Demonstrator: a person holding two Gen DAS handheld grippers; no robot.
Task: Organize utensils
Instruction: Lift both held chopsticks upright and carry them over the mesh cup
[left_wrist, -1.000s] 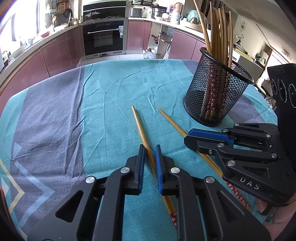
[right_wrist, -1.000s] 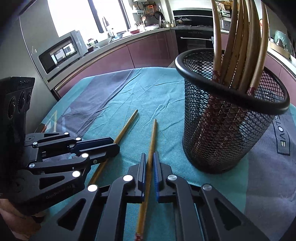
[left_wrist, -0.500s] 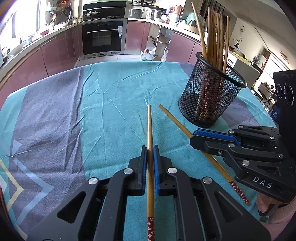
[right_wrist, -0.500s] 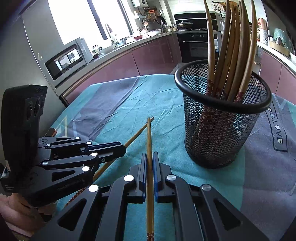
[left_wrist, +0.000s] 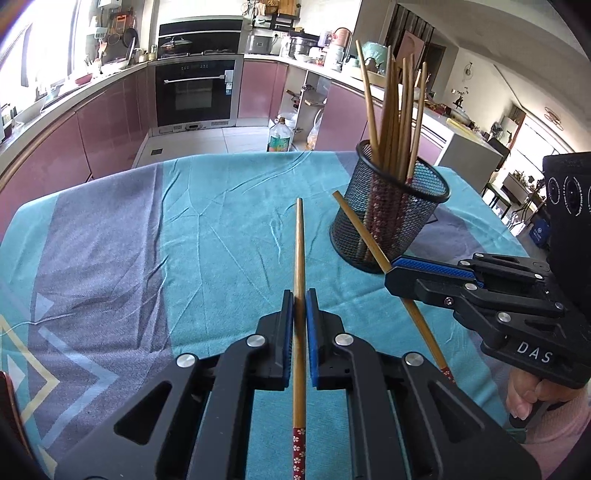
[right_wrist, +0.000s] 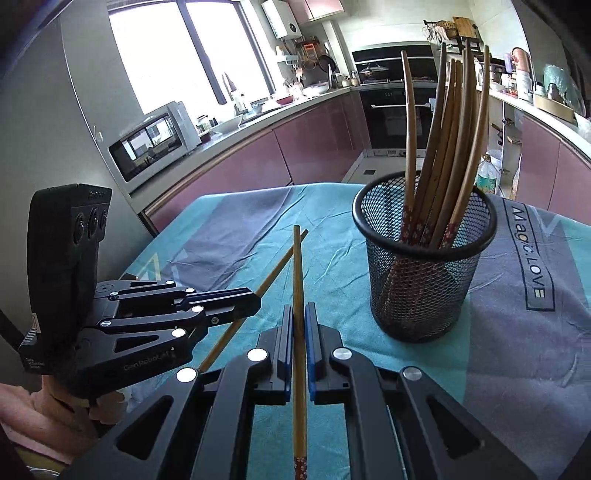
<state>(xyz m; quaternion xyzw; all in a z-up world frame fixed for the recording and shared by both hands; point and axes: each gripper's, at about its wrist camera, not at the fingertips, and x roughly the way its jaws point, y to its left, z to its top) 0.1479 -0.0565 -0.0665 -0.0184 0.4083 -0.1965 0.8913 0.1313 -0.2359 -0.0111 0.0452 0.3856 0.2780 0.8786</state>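
Observation:
My left gripper (left_wrist: 299, 299) is shut on a wooden chopstick (left_wrist: 299, 243) with a red flowered end, held above the cloth and pointing forward. My right gripper (right_wrist: 299, 314) is shut on a second chopstick (right_wrist: 297, 266), also lifted. In the left wrist view the right gripper (left_wrist: 395, 264) holds its chopstick (left_wrist: 358, 229) just in front of the black mesh holder (left_wrist: 388, 229). The holder (right_wrist: 421, 280) stands upright with several chopsticks in it. In the right wrist view the left gripper (right_wrist: 251, 304) and its chopstick (right_wrist: 277, 266) show at left.
The table is covered by a teal and grey cloth (left_wrist: 184, 240). Kitchen cabinets and an oven (left_wrist: 195, 92) lie beyond the far edge. A microwave (right_wrist: 155, 140) sits on the counter at left.
Both grippers closed on the chopsticks lying on the cloth and lifted them. Both cameras have risen and drawn back from the holder.

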